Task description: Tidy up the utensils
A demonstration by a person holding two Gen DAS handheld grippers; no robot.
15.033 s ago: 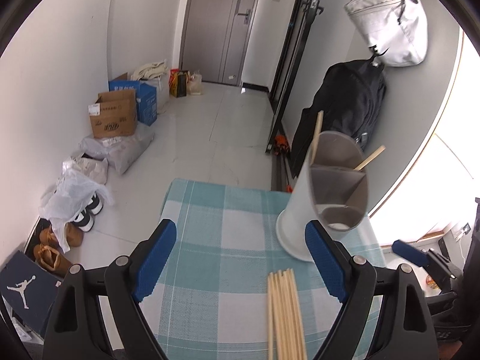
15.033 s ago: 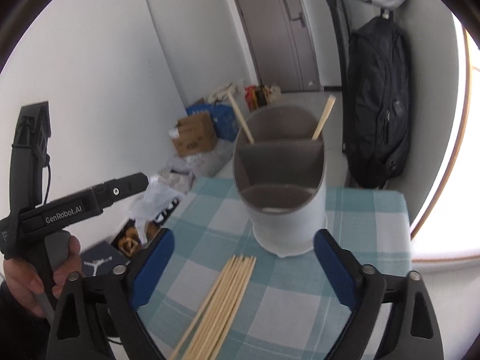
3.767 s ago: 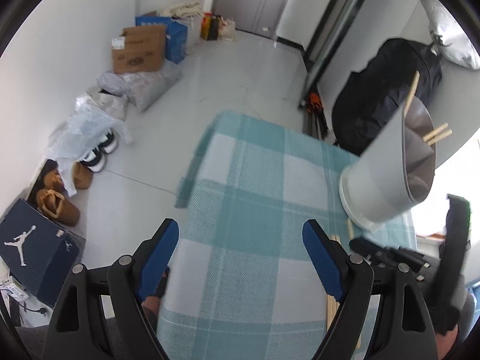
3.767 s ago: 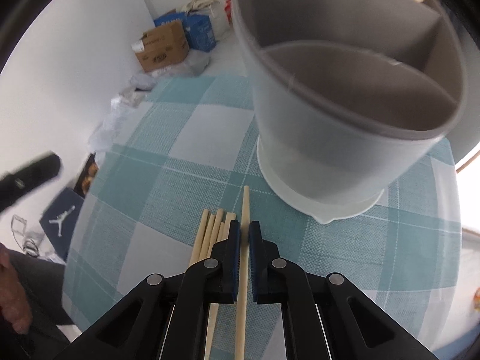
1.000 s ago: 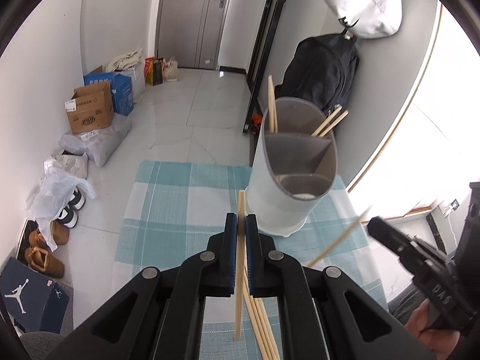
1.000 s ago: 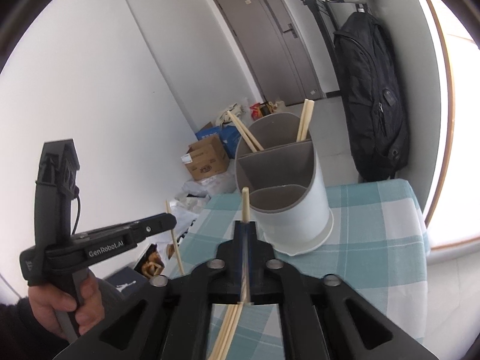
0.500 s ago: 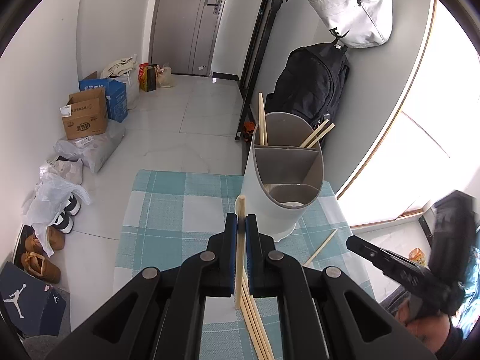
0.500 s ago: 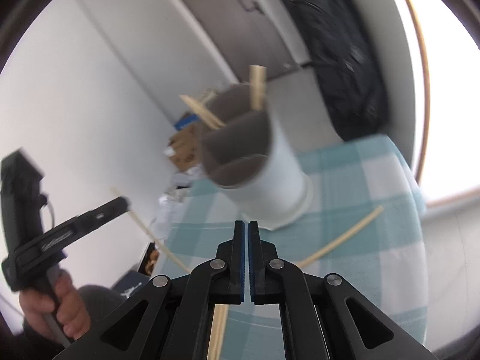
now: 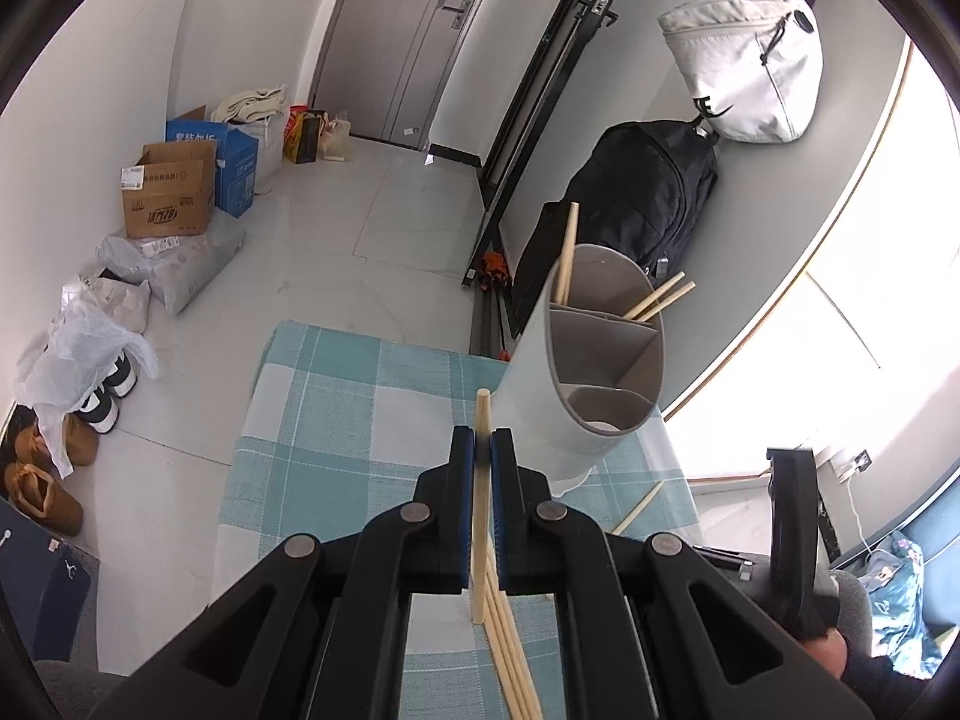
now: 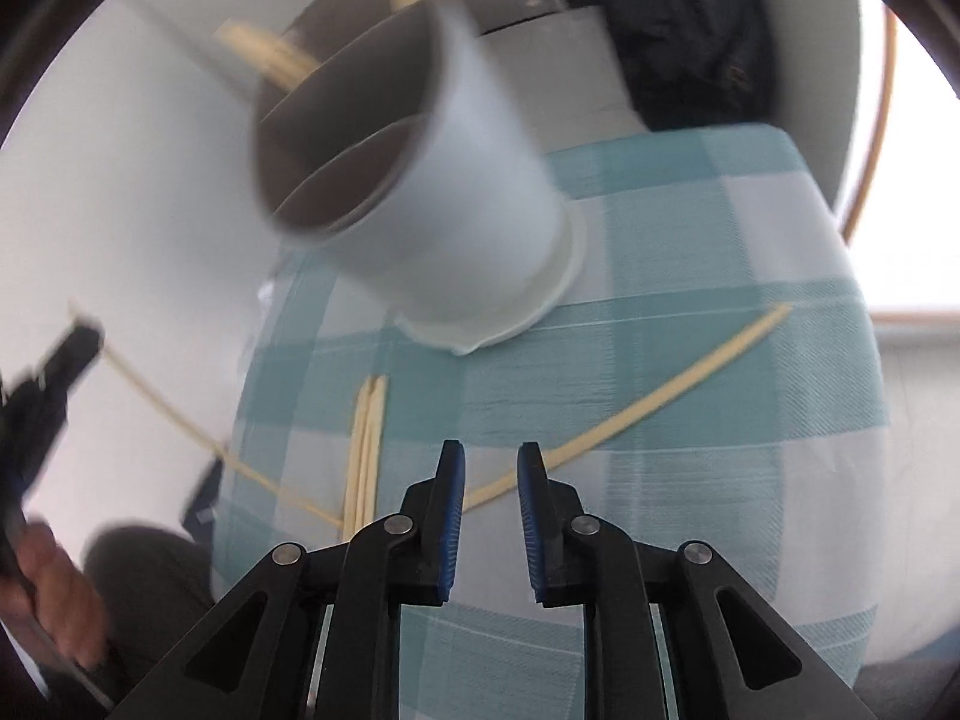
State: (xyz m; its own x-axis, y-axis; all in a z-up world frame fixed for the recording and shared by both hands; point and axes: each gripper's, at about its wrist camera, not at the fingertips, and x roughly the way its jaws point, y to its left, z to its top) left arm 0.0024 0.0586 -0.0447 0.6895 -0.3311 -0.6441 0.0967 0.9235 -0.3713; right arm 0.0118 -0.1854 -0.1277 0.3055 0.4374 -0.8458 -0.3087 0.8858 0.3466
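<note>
A grey-lined white utensil holder [image 9: 576,372] stands on the teal checked cloth [image 9: 336,408] with chopsticks in its far compartments. My left gripper [image 9: 482,441] is shut on one chopstick [image 9: 478,540], held upright just left of the holder. A bundle of chopsticks [image 9: 510,660] lies on the cloth below it. My right gripper [image 10: 489,462] points down at the cloth with its jaws opening and nothing pinched. A loose chopstick [image 10: 660,390] lies slantwise on the cloth, its near end passing under those fingertips. The holder [image 10: 456,228] and the bundle [image 10: 366,444] show blurred in the right wrist view.
A black backpack [image 9: 648,198] and a white bag [image 9: 750,60] hang on the wall behind the table. Cardboard boxes [image 9: 168,198], plastic bags and shoes [image 9: 42,468] lie on the floor to the left. The cloth's right edge [image 10: 864,420] runs close to the loose chopstick.
The right gripper let go of its chopstick, which now lies on the cloth; it dropped and tipped toward the table, and its jaws parted. The left gripper shifted slightly with its chopstick.
</note>
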